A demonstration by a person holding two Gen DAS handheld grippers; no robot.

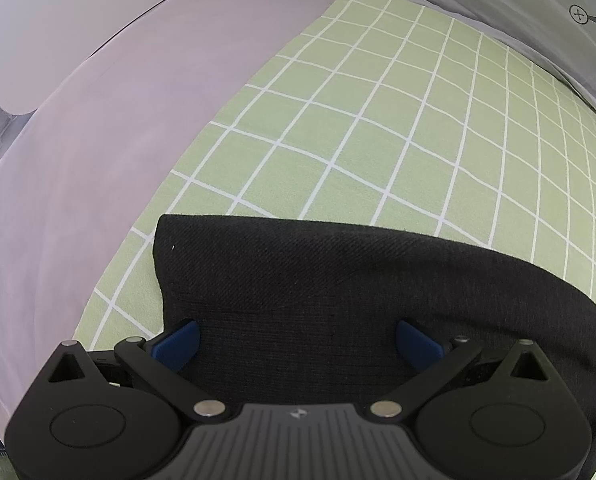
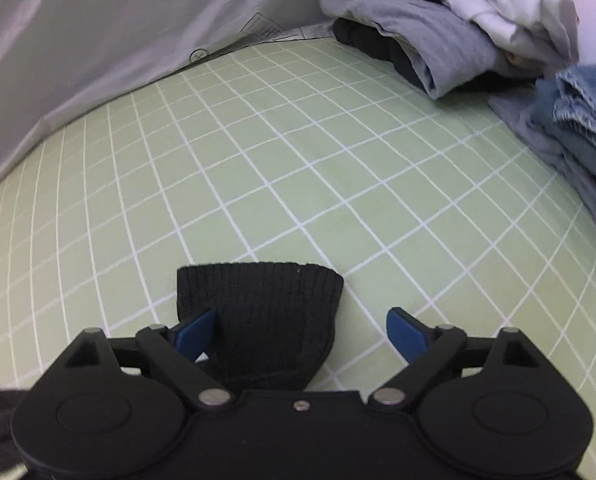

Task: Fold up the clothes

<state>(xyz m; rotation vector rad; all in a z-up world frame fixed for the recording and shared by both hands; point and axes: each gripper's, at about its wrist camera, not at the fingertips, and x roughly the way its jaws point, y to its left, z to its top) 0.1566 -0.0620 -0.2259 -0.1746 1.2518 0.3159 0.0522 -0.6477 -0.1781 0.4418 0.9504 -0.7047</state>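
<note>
- The green checked sheet (image 1: 378,128) covers the surface and carries everything; keep the fold on its bare middle, well apart from the pile of clothes (image 2: 458,32) at the far right edge and the folded denim (image 2: 578,128) beside it.
- The dark garment (image 1: 358,280) lies flat on the sheet under the left hand-held gripper (image 1: 296,338), its far edge straight. That gripper stands wide, blue pads apart above the cloth, gripping nothing.
- My reading is that a sleeve fold is in hand: the ribbed cuff (image 2: 258,304) lies flat on the sheet just ahead of the right hand-held gripper (image 2: 300,330).
- The right one is wide too; the cuff sits by its left pad but is not pinched.
- To do it well, I would take the cuff squarely with both pads, lift little, and lay it across the body without dragging the flat cloth.
</note>
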